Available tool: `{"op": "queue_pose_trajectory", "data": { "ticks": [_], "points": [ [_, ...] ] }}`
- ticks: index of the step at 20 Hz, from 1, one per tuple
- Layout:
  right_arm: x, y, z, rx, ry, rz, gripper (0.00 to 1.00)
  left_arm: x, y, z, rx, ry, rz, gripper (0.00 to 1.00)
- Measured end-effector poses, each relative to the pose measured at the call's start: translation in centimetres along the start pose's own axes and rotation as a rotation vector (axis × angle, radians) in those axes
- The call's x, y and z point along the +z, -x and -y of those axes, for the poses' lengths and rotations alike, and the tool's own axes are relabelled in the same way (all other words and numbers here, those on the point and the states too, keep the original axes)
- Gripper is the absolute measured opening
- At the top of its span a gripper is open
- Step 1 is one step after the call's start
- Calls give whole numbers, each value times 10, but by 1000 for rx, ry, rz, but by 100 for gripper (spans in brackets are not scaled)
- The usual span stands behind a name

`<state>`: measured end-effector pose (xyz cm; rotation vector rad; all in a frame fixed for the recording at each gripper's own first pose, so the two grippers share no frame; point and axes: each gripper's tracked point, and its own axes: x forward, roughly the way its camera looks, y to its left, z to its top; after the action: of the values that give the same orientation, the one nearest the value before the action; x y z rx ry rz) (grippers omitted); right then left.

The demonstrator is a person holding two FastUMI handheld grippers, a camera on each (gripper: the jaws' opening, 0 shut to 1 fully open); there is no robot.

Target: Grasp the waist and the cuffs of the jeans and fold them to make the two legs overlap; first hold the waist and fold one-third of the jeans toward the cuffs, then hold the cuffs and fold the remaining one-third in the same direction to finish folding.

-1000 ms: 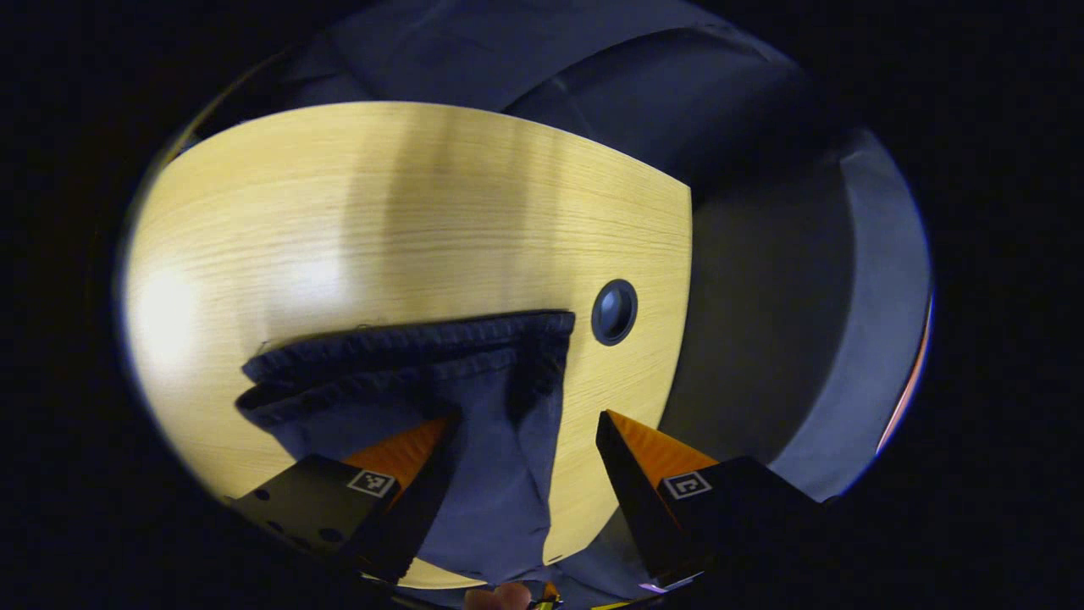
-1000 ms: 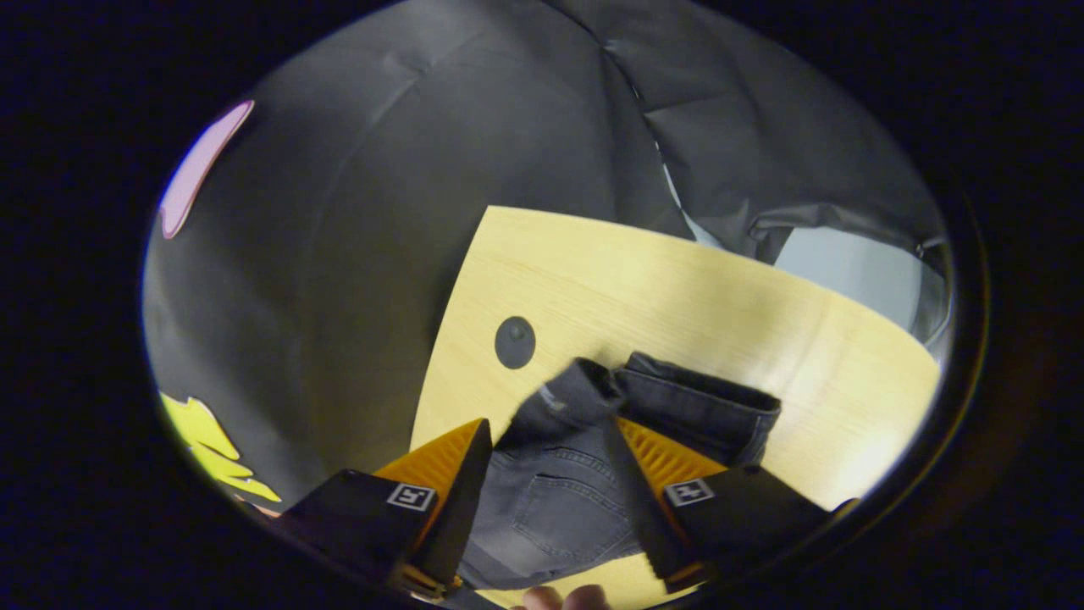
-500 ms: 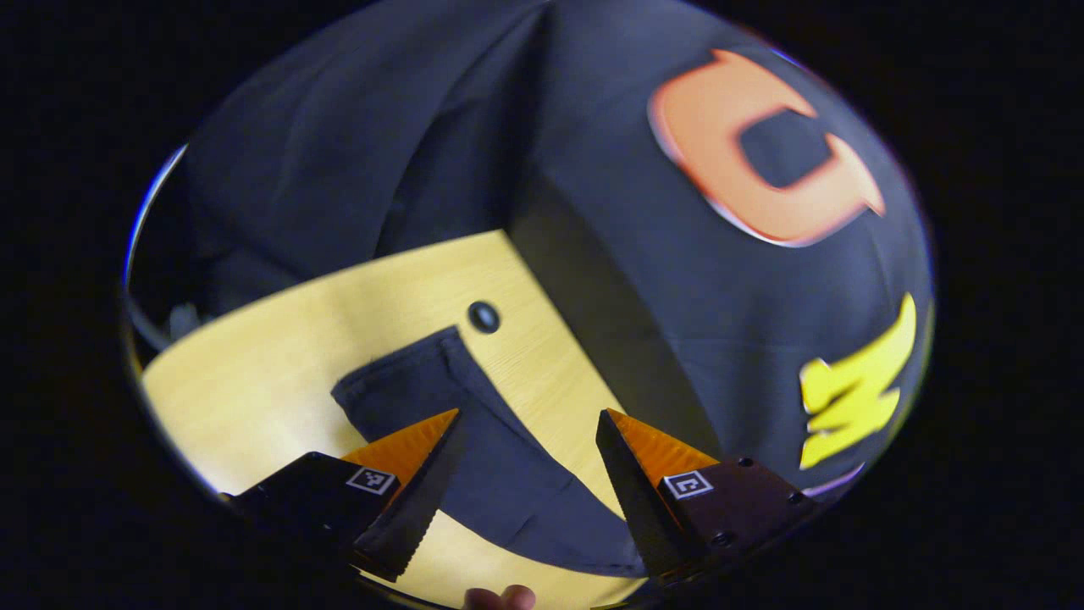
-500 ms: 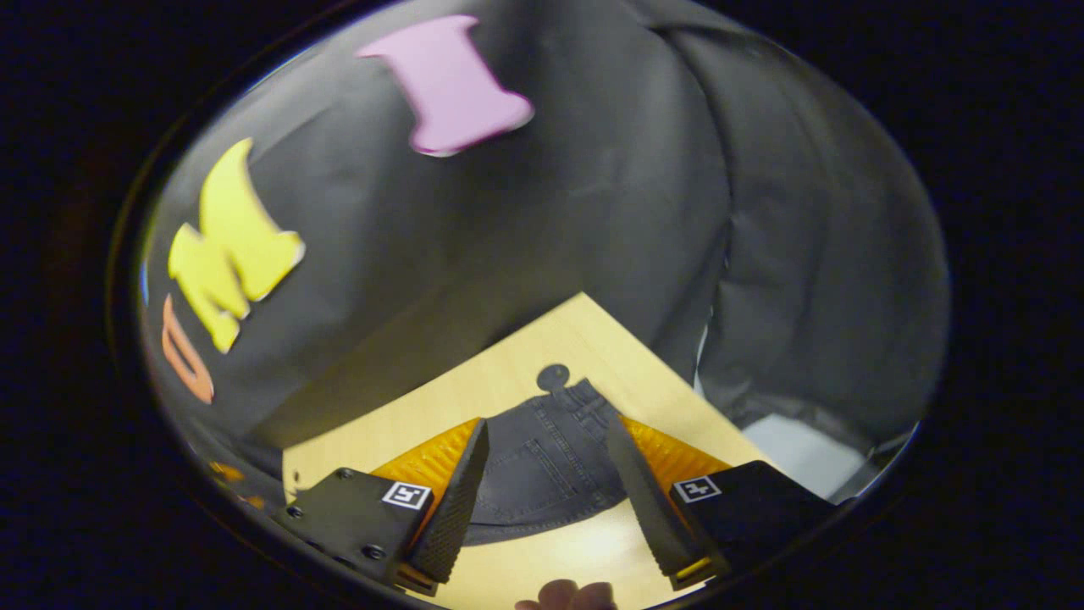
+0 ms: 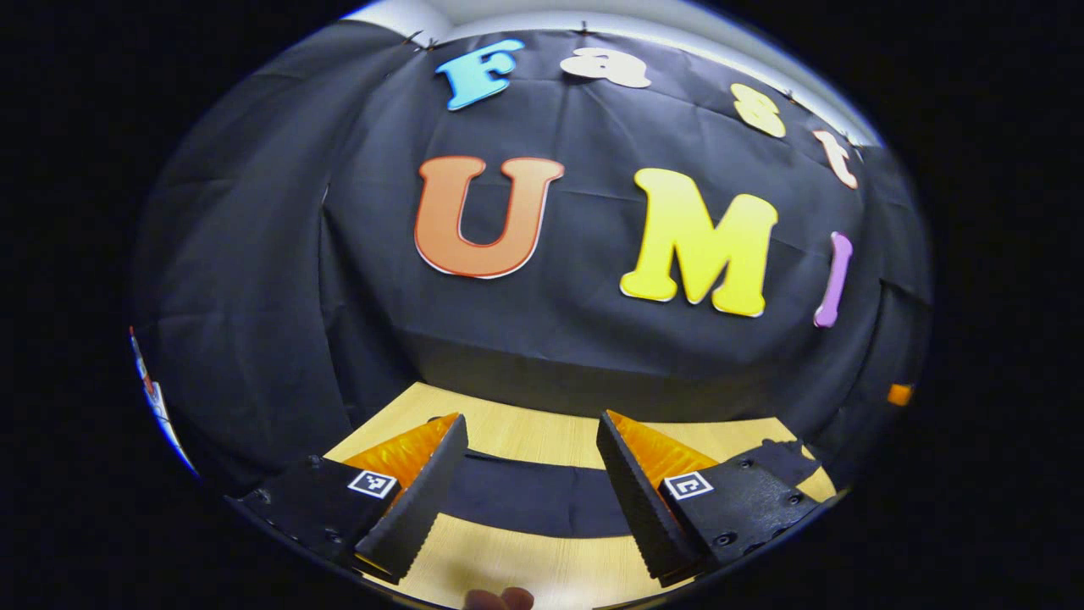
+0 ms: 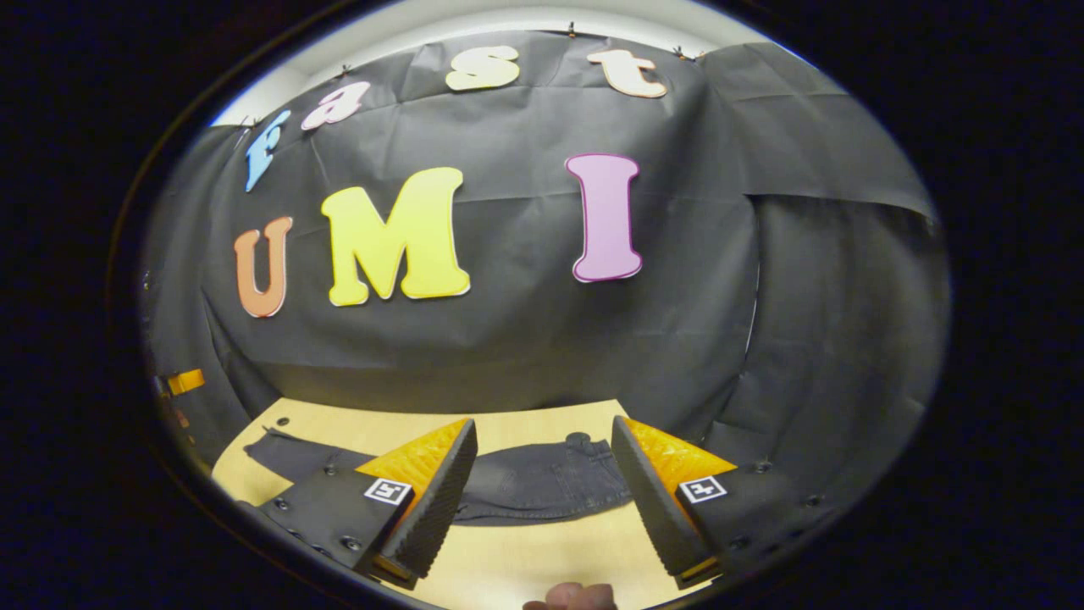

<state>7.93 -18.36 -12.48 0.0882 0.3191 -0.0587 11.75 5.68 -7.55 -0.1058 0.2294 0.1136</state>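
While the left gripper (image 5: 531,453) hung with fingers apart and empty, the dark grey denim jeans (image 5: 525,501) lay stretched flat across the pale wooden table (image 5: 542,576) below it. Beyond the right gripper (image 6: 544,453), likewise spread and empty, lay the waist end (image 6: 584,474). Soft, limp and fairly heavy, the denim would probably sag, so the thick waistband and cuff hems looked the surest holds.
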Motion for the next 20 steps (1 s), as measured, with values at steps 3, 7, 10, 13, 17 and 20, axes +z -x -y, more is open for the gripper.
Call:
{"op": "queue_pose_trajectory", "data": {
  "ticks": [3,7,10,13,17,20],
  "points": [
    [-10,21,4,-27,-22,-15,96,-15,22,17,-12,0,-21,98],
    [-32,23,16,-53,-28,-53,96,-16,31,27,-5,19,-18,98],
    [-53,5,32,-66,-85,-99,98,-18,31,35,-4,11,-33,99],
    [-92,-30,57,-80,-158,-171,97,-22,30,41,16,11,-59,98],
    [-157,-103,89,-111,-327,-296,100,-32,36,52,49,35,-110,99],
    [-200,-148,102,-121,-408,-367,94,-38,37,54,89,11,-144,99]
  ]
}}
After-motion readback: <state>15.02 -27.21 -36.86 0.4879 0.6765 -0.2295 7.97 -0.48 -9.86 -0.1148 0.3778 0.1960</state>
